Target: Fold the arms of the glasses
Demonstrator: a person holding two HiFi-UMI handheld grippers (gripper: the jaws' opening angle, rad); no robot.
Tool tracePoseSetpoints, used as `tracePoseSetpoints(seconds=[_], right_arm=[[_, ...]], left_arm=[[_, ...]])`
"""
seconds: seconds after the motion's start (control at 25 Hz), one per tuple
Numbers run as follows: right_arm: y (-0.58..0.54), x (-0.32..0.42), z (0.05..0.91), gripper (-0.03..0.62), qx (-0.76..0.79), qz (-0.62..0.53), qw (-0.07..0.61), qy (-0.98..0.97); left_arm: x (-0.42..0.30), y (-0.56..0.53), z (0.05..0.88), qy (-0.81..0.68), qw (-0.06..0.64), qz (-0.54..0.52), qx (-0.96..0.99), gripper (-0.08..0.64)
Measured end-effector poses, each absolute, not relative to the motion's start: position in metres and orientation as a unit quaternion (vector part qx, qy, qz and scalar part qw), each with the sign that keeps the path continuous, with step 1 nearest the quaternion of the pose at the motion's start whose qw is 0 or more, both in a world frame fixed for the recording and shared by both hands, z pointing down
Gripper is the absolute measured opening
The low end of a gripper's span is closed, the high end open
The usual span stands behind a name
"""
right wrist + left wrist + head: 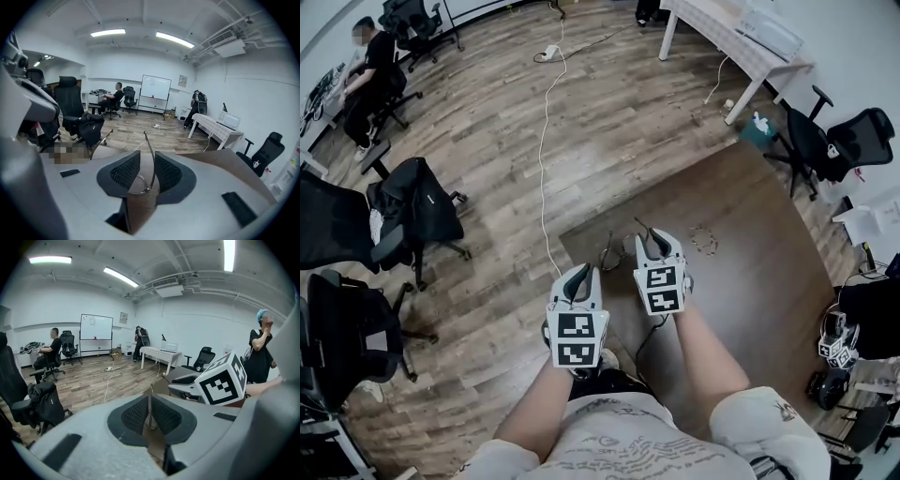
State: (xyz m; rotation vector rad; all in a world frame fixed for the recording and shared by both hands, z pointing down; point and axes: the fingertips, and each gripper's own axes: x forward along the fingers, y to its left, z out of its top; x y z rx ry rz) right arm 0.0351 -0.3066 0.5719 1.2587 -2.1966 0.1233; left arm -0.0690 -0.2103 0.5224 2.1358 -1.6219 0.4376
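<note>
Left gripper (149,404) clenched on glasses (611,251) arm — right gripper (146,161) released, other arm loose between jaws, near table (750,272) left edge.

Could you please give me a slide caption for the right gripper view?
Right gripper, jaws apart, with the glasses seen between them, over the brown table.

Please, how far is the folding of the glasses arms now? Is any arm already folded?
Done: nothing yet. Both arms of the glasses appear to stand open above the brown table.
In hand: the right gripper is open, with one arm standing between its jaws, not pinched. The left gripper looks shut and sits short of the frame in the head view.
Left: folding both arms.
</note>
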Motion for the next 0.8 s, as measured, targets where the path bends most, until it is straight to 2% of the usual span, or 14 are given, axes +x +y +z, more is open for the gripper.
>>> tracePoseSetpoints(seconds=[0.4, 0.8], right_arm=[[-0.326, 0.026, 0.585, 0.106, 0.463, 0.009, 0.324, -0.825], [-0.332, 0.023, 0.588, 0.034, 0.448, -0.03, 0.346, -0.824]], left_arm=[[-0.064, -0.226, 0.537, -0.565, 0.215, 0.183, 0.775, 0.015], [-0.062, -0.217, 0.543, -0.562, 0.219, 0.194, 0.774, 0.015]])
